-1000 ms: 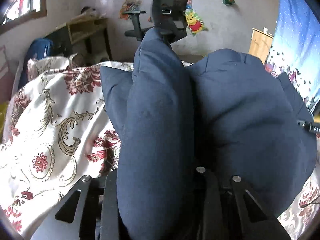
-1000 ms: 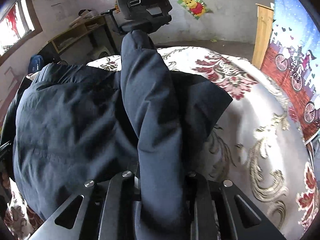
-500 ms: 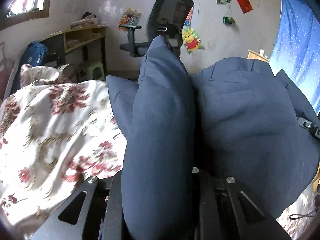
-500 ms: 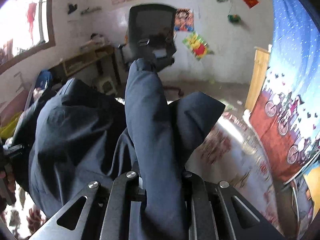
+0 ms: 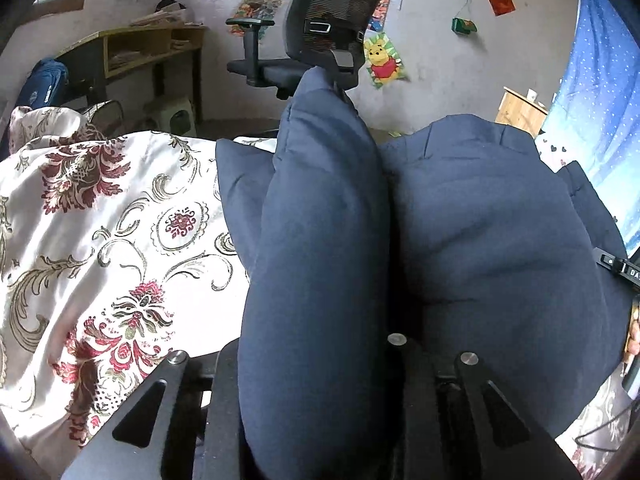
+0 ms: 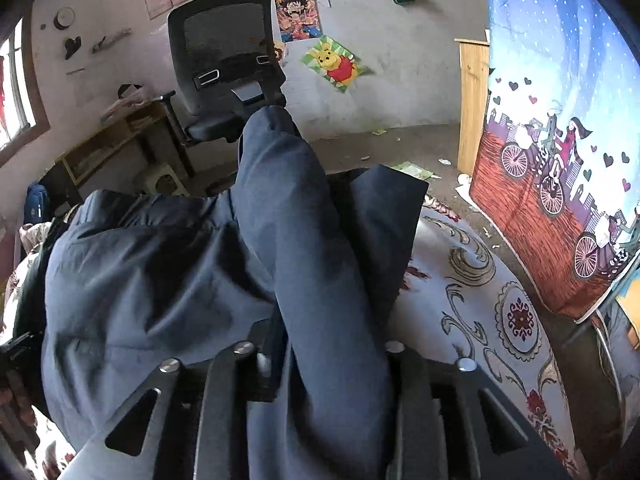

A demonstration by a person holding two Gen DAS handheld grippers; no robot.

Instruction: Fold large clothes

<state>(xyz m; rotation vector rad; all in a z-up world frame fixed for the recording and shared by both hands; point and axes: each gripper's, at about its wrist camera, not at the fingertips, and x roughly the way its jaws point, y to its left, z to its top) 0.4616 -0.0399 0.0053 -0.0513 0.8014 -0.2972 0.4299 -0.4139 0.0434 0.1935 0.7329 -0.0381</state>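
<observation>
A large navy blue garment (image 5: pixel 500 232) hangs between both grippers above a bed with a floral cream and red cover (image 5: pixel 100 240). My left gripper (image 5: pixel 316 360) is shut on a thick fold of the garment that bulges up between its fingers. My right gripper (image 6: pixel 320 360) is shut on another fold of the same garment (image 6: pixel 160 280), and the rest drapes to its left. The fingertips are hidden by the cloth in both views. The bed cover also shows in the right wrist view (image 6: pixel 500 312).
A black mesh office chair (image 5: pixel 332 40) stands beyond the bed, with a wooden desk (image 5: pixel 148 48) to its left. A blue patterned curtain (image 6: pixel 560 160) hangs at the right. A wooden cabinet (image 6: pixel 474 100) stands by the wall.
Both grippers lifted the garment, tilted up toward the wall, then came back down a little. Both stay shut on the garment.
</observation>
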